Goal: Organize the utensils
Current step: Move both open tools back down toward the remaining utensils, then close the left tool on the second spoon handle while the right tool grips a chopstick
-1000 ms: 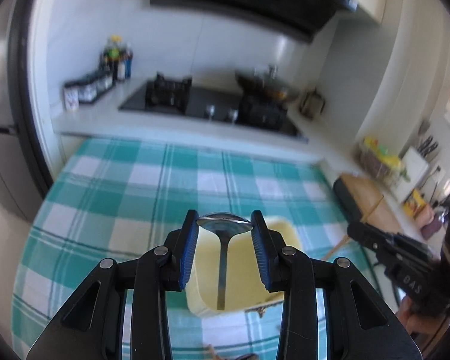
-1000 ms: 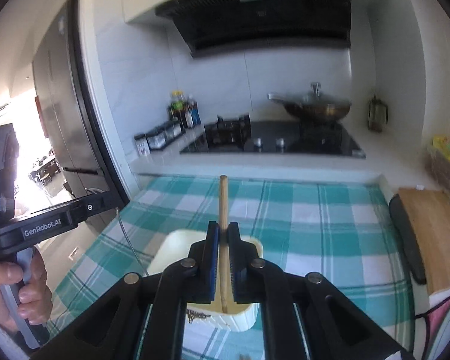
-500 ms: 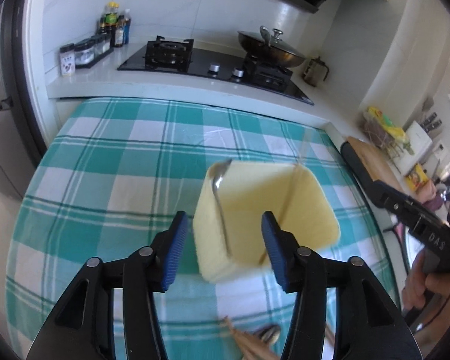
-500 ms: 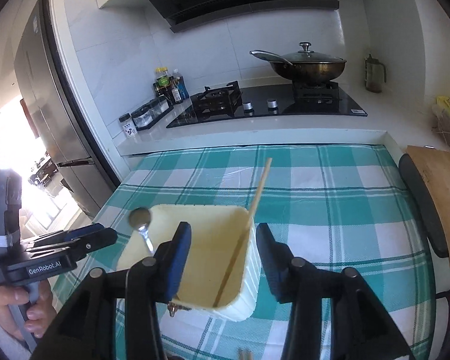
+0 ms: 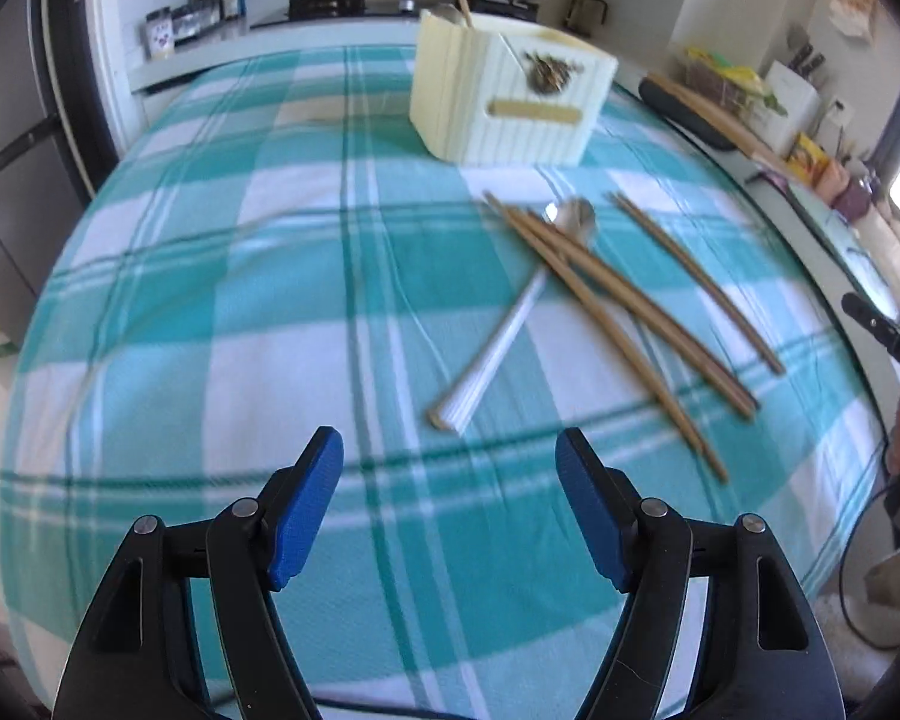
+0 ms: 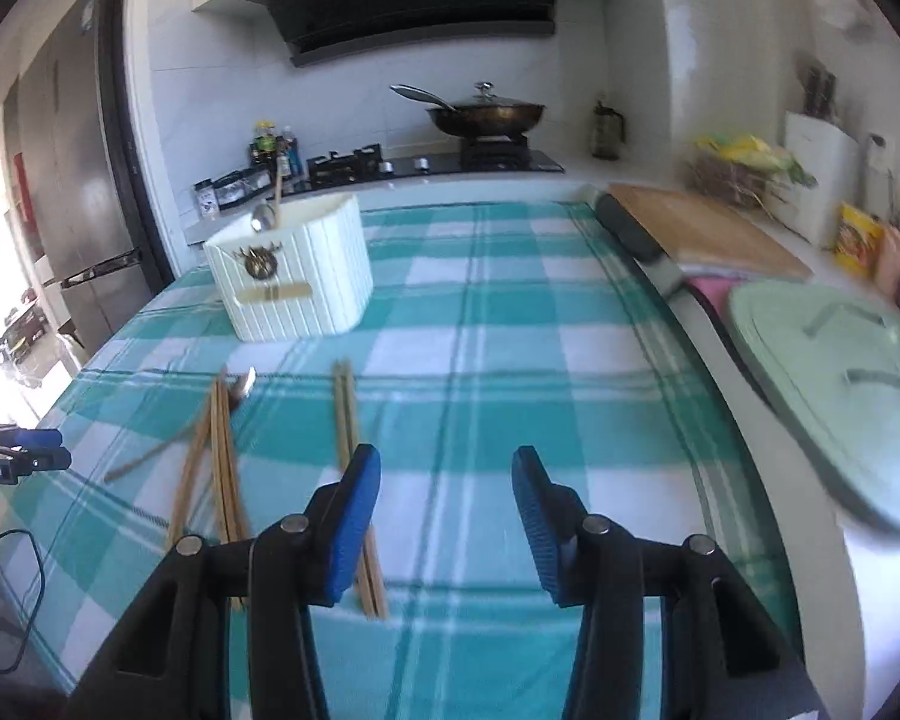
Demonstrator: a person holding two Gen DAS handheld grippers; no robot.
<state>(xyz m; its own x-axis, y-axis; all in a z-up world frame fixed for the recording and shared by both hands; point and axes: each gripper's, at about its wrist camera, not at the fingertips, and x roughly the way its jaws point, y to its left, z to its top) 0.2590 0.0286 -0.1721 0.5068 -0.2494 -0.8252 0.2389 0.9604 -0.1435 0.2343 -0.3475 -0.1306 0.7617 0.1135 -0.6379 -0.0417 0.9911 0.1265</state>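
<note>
Chopsticks [image 5: 606, 294] and a white-handled spoon [image 5: 510, 324] are lying loose on the checked bench [image 5: 270, 300], in front of the cream utensil holder [image 5: 510, 102]. Left hand-held gripper [image 5: 450, 504] is opening wider over bare cloth, gripping nothing. Right hand-held gripper [image 6: 447, 519] is standing partly open and empty, just beside one chopstick pair [image 6: 345, 414].

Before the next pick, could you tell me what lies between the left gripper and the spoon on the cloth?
Only bare checked tablecloth, in the left wrist view, between the opening, empty left gripper and the spoon.
</note>
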